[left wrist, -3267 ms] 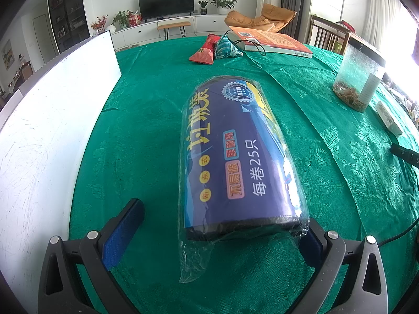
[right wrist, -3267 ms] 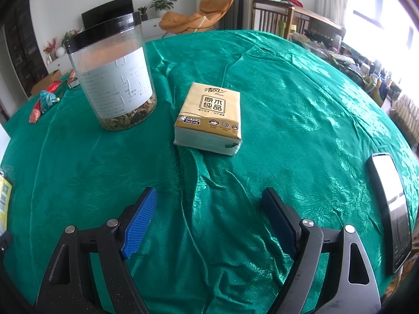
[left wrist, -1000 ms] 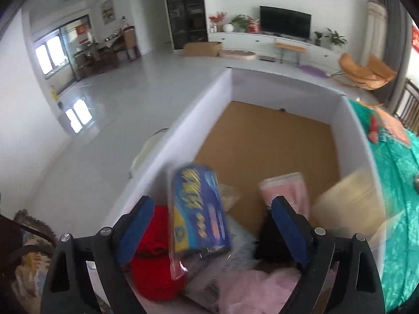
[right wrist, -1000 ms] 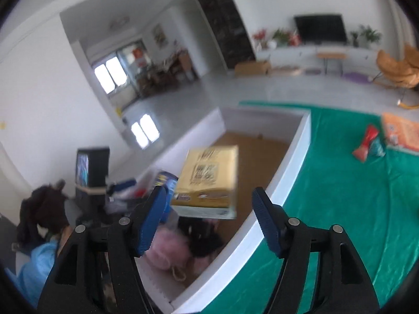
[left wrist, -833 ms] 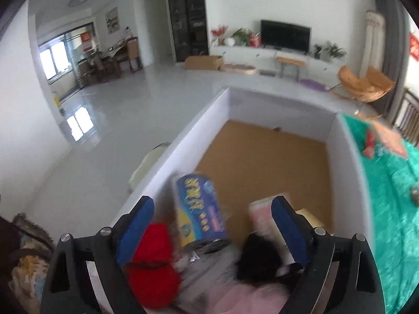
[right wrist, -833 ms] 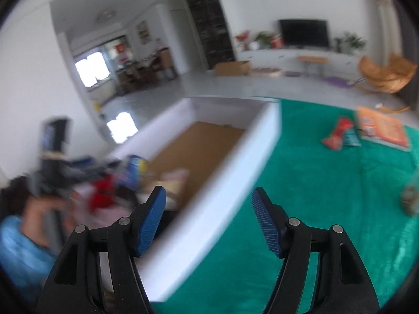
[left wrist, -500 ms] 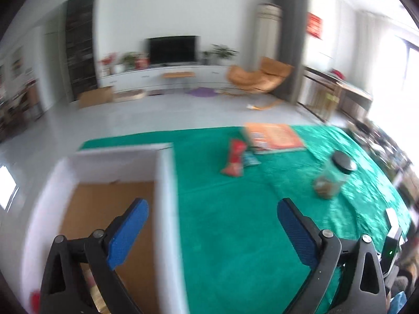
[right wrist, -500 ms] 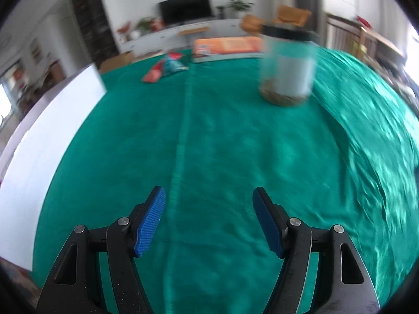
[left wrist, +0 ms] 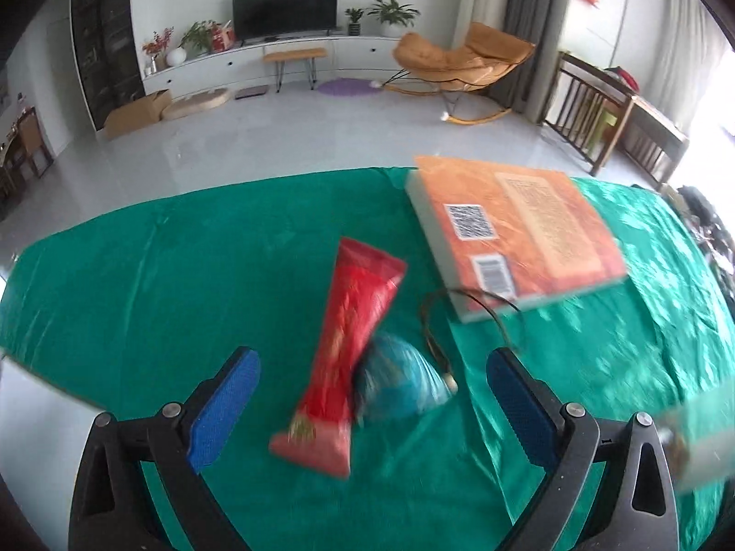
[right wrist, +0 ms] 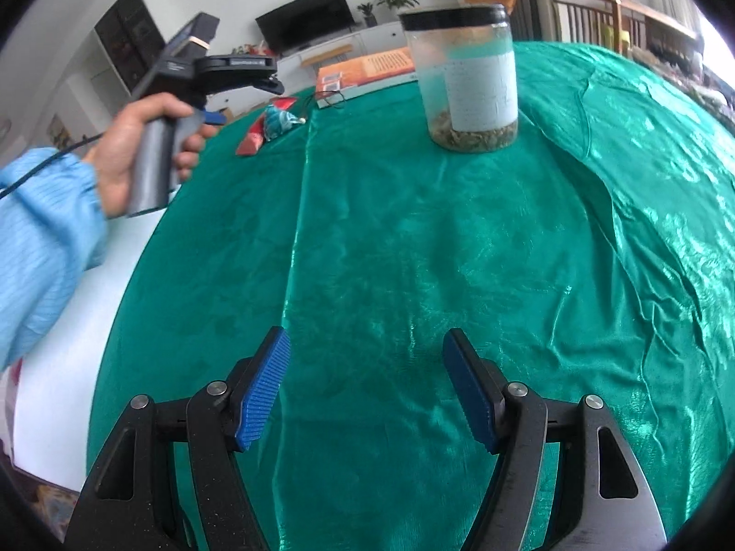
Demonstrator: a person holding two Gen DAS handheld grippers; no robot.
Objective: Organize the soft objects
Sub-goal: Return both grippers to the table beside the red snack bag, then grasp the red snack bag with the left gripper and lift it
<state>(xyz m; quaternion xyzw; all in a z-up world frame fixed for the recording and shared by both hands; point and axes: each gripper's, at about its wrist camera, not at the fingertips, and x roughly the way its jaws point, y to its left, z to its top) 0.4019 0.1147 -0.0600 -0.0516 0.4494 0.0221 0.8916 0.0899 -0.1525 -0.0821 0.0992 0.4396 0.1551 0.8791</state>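
Green tabletop now carries, of soft things, seemingly only a red packet and blue pouch, both grippers' jaws wide, empty.

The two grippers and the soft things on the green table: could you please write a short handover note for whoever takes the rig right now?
Left gripper: open, empty, jaws just widened; it points down at the red packet and the blue-green pouch that lies against it.
Right gripper: open, empty, over bare green tablecloth, short of the jar.
Done: the blue roll and the yellow tissue pack were dropped into the white box a second ago.
Left: red packet and pouch, probably next for the left gripper. The orange book and the jar look rigid, so likely stay.
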